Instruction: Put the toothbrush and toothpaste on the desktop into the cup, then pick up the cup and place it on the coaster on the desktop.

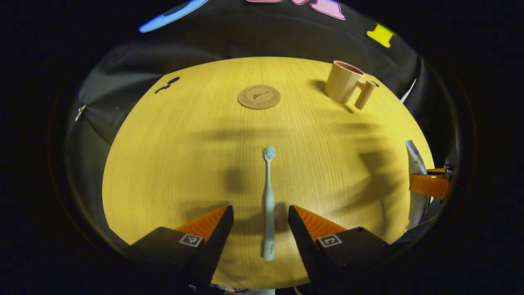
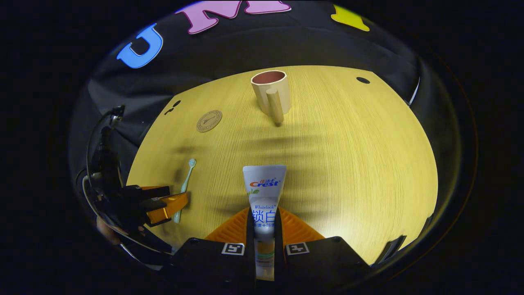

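Wooden worktop (image 1: 184, 155) — cup (image 1: 343, 81) empty, beside coaster (image 1: 258, 97); left gripper (image 1: 260, 217) spread astride toothbrush (image 1: 269, 205), right gripper (image 2: 264, 229) pinching toothpaste (image 2: 264, 192) — nothing placed yet.

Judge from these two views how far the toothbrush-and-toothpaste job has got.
Nothing is finished: the cup is empty, away from the coaster. The right hand-held gripper clamps the toothpaste; the left hand-held gripper straddles the toothbrush, open. Both drops and the cup move remain.

Left claw (image 1: 260, 223) open astride toothbrush (image 1: 269, 205), cup (image 1: 343, 82), coaster (image 1: 259, 97)
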Motion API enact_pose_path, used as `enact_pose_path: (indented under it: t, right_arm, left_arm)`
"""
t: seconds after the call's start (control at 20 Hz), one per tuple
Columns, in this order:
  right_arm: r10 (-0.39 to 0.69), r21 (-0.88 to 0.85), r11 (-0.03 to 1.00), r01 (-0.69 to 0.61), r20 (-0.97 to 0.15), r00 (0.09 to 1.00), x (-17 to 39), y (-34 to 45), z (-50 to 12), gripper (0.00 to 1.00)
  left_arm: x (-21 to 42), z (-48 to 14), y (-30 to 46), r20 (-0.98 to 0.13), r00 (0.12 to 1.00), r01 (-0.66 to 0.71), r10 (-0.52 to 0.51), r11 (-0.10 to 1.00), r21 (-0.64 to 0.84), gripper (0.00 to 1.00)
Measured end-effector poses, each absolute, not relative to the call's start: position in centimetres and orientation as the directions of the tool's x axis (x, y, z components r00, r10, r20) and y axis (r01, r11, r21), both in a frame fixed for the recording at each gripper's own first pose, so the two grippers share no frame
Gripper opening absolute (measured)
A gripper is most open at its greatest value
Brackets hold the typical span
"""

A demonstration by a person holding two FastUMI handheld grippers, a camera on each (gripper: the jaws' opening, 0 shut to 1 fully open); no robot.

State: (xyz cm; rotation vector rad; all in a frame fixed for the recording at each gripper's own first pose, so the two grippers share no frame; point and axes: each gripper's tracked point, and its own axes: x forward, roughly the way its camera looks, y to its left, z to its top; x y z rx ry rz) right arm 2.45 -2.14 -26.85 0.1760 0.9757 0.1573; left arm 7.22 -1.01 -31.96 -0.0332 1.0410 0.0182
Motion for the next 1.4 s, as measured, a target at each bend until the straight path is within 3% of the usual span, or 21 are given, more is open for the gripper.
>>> enact_pose_path:
  t: [0.3, 0.45, 0.6, 0.9, 1.1, 1.4]
  right_arm:
    - [0.230, 0.229, 0.971, -0.071, -0.807, 0.544, 2.5, -2.2, -26.9, 0.22]
    - [0.244, 0.237, 0.968, -0.083, -0.808, 0.536, 2.5, -2.3, -27.0, 0.22]
    - [0.254, 0.242, 0.966, -0.093, -0.807, 0.533, 2.5, -2.2, -27.0, 0.22]
    - [0.255, 0.248, 0.965, -0.088, -0.795, 0.550, 3.0, -2.6, -26.3, 0.22]
    - [0.242, 0.234, 0.968, -0.092, -0.771, 0.588, 4.7, -3.0, -25.0, 0.22]
    - [0.223, 0.213, 0.971, -0.105, -0.668, 0.710, 9.9, -4.0, -19.0, 0.22]
  left_arm:
    - [6.8, -32.6, -1.8, -0.900, 0.435, 0.015, -0.028, 1.000, -0.023, 0.72]
    - [6.9, -32.7, -2.4, -0.929, 0.367, 0.065, -0.047, 0.998, -0.025, 0.59]
    - [7.1, -32.7, -2.8, -0.943, 0.332, 0.029, -0.035, 0.999, -0.027, 0.20]
    - [7.2, -32.6, -2.9, -0.934, 0.352, 0.058, -0.054, 0.998, -0.036, 0.07]
    - [6.8, -32.3, -3.2, -0.922, 0.379, 0.061, -0.079, 0.996, -0.060, 0.07]
    - [7.6, -27.9, -3.7, -0.848, 0.520, 0.070, -0.099, 0.995, -0.073, 0.07]
